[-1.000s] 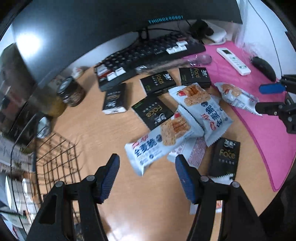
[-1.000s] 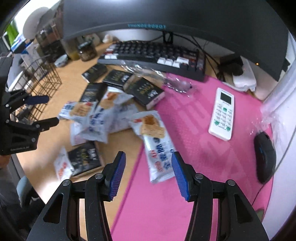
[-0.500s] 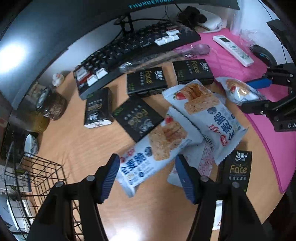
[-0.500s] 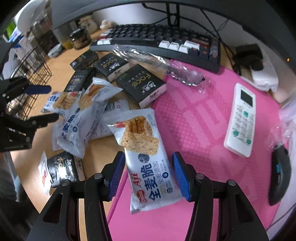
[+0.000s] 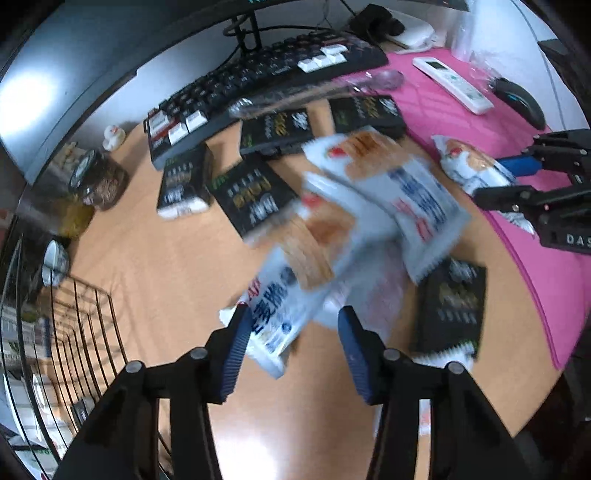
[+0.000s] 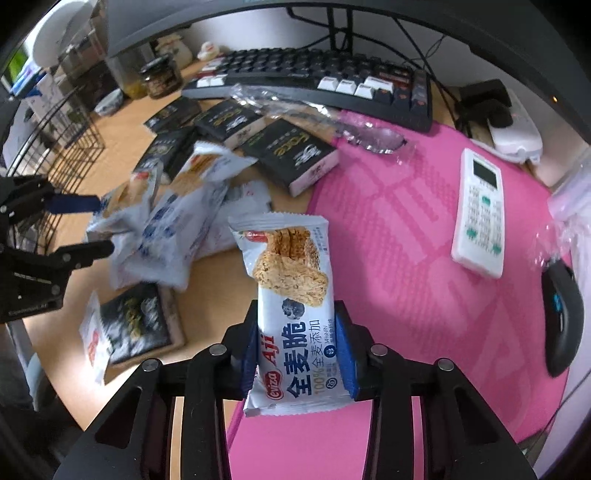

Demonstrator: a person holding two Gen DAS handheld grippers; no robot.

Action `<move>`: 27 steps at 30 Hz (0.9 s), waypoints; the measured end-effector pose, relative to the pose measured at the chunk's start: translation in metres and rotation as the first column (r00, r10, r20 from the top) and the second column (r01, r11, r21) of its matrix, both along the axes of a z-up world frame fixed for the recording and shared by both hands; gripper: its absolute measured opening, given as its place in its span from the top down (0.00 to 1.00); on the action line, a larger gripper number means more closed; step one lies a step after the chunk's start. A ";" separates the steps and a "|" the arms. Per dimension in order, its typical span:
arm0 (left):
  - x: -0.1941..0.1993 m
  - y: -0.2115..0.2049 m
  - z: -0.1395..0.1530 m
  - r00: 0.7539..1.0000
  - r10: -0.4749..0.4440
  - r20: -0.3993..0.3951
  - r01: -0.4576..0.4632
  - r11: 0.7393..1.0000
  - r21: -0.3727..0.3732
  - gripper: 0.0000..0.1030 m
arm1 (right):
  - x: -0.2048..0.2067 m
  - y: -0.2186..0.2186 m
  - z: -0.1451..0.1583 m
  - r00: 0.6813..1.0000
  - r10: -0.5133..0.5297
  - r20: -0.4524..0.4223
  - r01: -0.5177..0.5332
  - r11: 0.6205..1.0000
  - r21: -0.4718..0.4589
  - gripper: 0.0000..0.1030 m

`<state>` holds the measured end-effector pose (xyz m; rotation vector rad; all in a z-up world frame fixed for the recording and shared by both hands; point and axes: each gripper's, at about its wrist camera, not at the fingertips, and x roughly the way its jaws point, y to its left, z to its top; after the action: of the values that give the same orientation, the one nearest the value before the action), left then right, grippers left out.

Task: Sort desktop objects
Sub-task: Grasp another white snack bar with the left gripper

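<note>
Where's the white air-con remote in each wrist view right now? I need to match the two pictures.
Left wrist view: white remote sits at the upper right on the pink mat, just left of the black mouse.
Right wrist view: it lies at right of centre, upper left of the mouse.
Shared landmark: the black keyboard.

black keyboard (image 6: 317,79), monitor stand (image 6: 341,26), pink mat (image 6: 406,229), wooden desk (image 5: 166,258)

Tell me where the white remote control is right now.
In the right wrist view, the white remote control lies on the pink mat, right of centre, between the keyboard and the black mouse.
</note>
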<state>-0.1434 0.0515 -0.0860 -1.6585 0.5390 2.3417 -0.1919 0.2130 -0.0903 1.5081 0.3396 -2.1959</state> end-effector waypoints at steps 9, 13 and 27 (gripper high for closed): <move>0.031 -0.003 0.008 1.000 0.008 -0.020 -0.008 1.000 0.004 0.47 | 0.048 -0.002 0.005 1.000 -0.008 -0.011 0.008 1.000 -0.022 0.64; 0.006 -0.011 0.019 0.997 0.022 -0.067 -0.019 0.999 0.045 0.27 | 0.051 0.002 0.012 1.000 -0.021 -0.022 0.020 0.999 -0.036 0.64; -0.027 -0.008 -0.007 0.998 0.033 -0.044 -0.031 0.998 0.048 0.27 | 0.032 -0.008 0.004 0.999 0.002 -0.047 -0.003 1.000 -0.017 0.55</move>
<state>-0.1709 0.0435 -0.0932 -1.6096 0.4653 2.4002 -0.1597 0.2054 -0.0864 1.4476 0.3364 -2.2296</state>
